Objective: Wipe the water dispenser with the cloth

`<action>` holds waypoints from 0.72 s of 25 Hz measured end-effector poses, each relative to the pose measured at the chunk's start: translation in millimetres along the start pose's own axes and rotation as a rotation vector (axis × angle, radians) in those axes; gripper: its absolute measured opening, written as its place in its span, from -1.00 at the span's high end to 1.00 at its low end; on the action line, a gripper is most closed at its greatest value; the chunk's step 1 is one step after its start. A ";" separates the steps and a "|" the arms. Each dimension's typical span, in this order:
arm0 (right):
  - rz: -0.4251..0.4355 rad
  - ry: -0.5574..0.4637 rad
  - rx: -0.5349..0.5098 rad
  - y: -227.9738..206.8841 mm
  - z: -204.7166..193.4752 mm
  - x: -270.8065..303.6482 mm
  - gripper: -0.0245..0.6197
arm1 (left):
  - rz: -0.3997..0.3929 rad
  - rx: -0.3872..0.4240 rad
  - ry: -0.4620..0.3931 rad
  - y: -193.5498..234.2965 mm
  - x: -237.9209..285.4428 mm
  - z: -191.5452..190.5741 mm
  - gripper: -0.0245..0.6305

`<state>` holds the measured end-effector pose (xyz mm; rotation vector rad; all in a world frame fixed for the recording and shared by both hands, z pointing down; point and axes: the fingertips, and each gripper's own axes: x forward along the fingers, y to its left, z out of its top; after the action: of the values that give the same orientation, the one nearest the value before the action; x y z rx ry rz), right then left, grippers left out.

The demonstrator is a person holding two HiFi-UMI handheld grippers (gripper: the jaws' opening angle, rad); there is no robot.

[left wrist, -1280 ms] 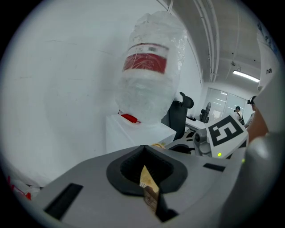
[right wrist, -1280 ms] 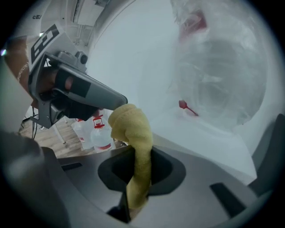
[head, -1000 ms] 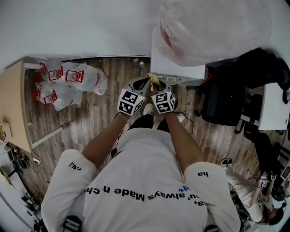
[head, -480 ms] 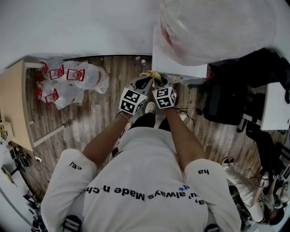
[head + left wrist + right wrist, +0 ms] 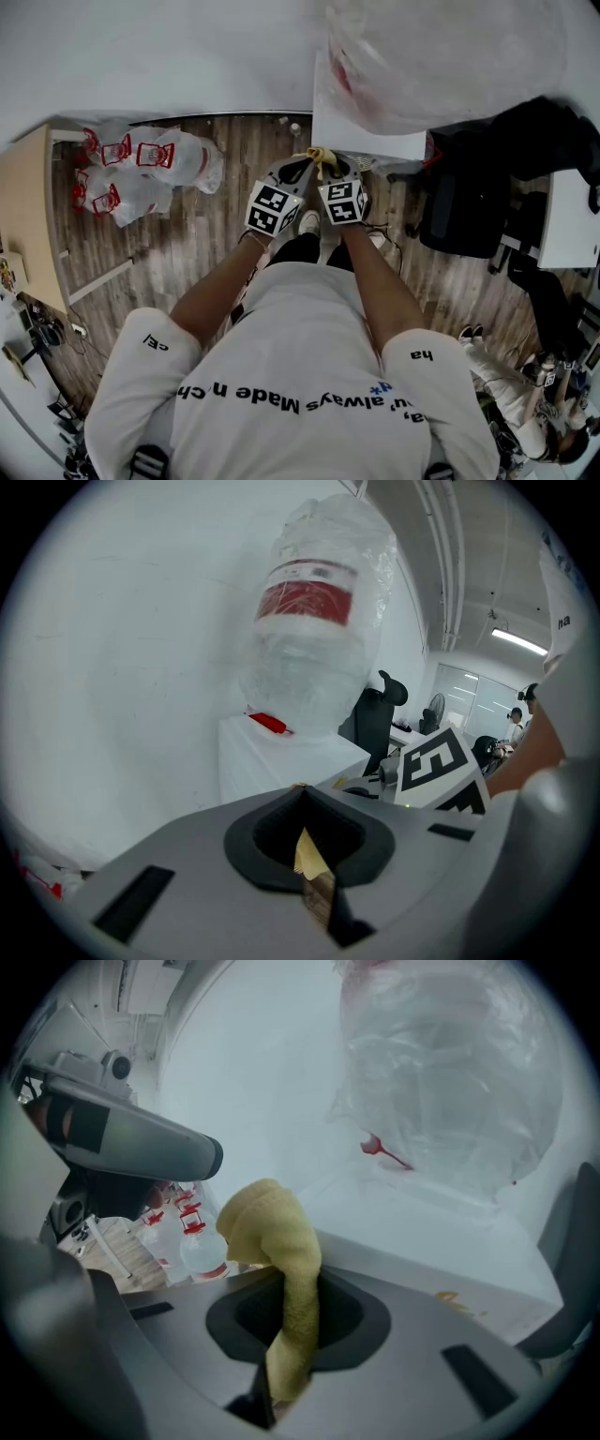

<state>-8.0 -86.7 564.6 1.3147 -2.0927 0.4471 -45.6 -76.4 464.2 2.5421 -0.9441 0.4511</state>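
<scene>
Right gripper (image 5: 330, 169): jaws clamped on yellow cloth (image 5: 281, 1241), bunched upper end protruding above them. Left gripper (image 5: 292, 171): jaws together; thin tan strip (image 5: 312, 874) at the seam, nature not determinable. Both held side by side, close together, over wooden floor (image 5: 206, 234), just before white water dispenser (image 5: 366, 131) carrying plastic-wrapped bottle (image 5: 441, 56). Cloth near dispenser's front edge; contact not determinable.

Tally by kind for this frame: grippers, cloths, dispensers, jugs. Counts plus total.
Grey handheld grippers: 2 (left gripper, right gripper)
Yellow terry cloth: 1
White box-shaped water dispenser: 1
Plastic-wrapped clear water jug, on the dispenser: 1
Total: 5
</scene>
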 end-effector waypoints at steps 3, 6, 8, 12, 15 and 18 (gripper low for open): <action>-0.015 0.005 0.015 -7.5 -4.5 -2.6 0.75 | 0.000 0.000 0.000 -0.5 0.5 -0.7 0.87; -0.028 0.008 0.028 -15.0 -8.3 -7.0 0.75 | 0.000 0.000 -0.002 -2.5 0.9 -0.2 0.87; -0.035 0.010 0.033 -20.2 -10.6 -9.7 0.75 | -0.001 0.000 -0.001 -4.4 1.9 0.3 0.87; -0.046 0.012 0.050 -29.0 -15.4 -13.5 0.75 | -0.004 0.001 -0.001 -8.2 4.0 1.5 0.87; -0.050 0.017 0.060 -34.0 -19.7 -15.2 0.75 | -0.005 0.001 -0.002 -11.0 6.1 2.3 0.87; -0.061 0.015 0.066 -40.3 -20.9 -18.1 0.75 | -0.006 0.001 -0.001 -13.5 7.6 3.0 0.87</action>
<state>40.4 -80.3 566.7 1.4048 -2.0351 0.5018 -30.5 -72.5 461.4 2.5457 -0.9371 0.4489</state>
